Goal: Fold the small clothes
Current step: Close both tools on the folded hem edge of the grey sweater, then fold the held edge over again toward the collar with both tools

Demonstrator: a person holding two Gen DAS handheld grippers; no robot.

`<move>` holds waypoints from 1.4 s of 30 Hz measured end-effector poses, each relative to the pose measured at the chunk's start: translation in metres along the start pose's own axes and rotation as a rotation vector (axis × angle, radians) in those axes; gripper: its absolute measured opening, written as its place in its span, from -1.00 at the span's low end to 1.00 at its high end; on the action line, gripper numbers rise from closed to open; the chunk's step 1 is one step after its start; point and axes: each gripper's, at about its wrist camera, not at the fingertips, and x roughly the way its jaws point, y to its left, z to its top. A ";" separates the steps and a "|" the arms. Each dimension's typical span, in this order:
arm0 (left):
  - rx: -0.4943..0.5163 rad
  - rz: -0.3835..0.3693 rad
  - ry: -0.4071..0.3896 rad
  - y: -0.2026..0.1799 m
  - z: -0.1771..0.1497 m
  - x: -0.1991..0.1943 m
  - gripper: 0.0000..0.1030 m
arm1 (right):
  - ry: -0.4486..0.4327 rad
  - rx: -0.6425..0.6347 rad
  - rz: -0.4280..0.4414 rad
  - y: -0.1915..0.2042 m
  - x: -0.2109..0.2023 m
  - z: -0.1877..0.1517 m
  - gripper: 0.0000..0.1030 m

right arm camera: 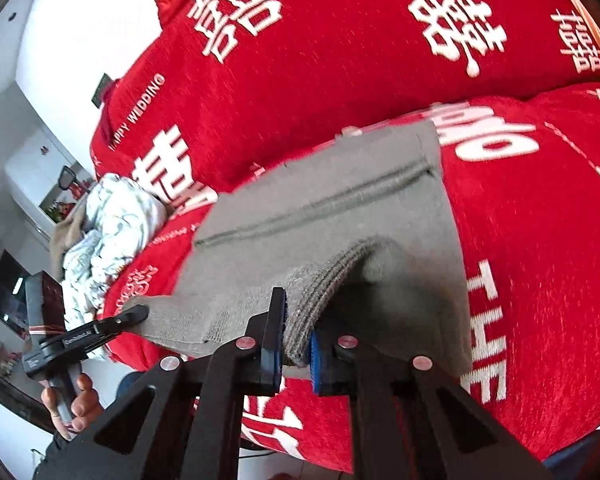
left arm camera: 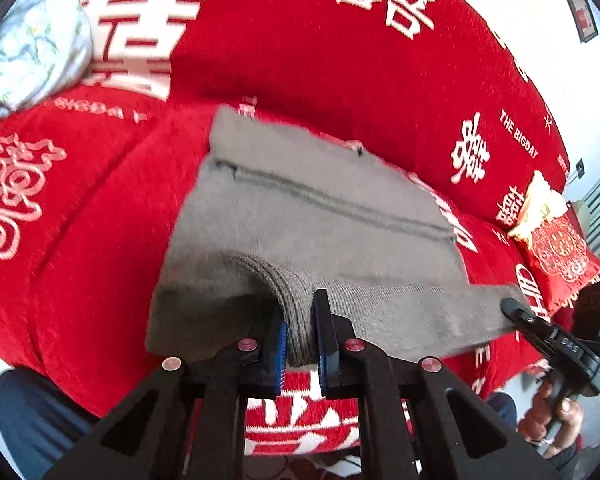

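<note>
Both claws grip the grey garment's (left arm camera: 324,216) ribbed near hem, left claw (left arm camera: 300,344) and right claw (right arm camera: 296,344) side by side; its length runs away over the red bed cover (left arm camera: 300,60)

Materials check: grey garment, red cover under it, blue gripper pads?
Grey garment: looks like soft matte knit, with ribbed lines at the pinched edge. Red cover: fuzzy, chenille-like weave with white woven or printed lettering, can't tell which. Blue pads on the left gripper: probably ridged rubber or plastic.
</note>
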 end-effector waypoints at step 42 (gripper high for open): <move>-0.070 -0.019 -0.057 -0.010 0.123 0.036 -0.78 | -0.029 0.010 -0.058 0.011 0.043 0.114 -0.79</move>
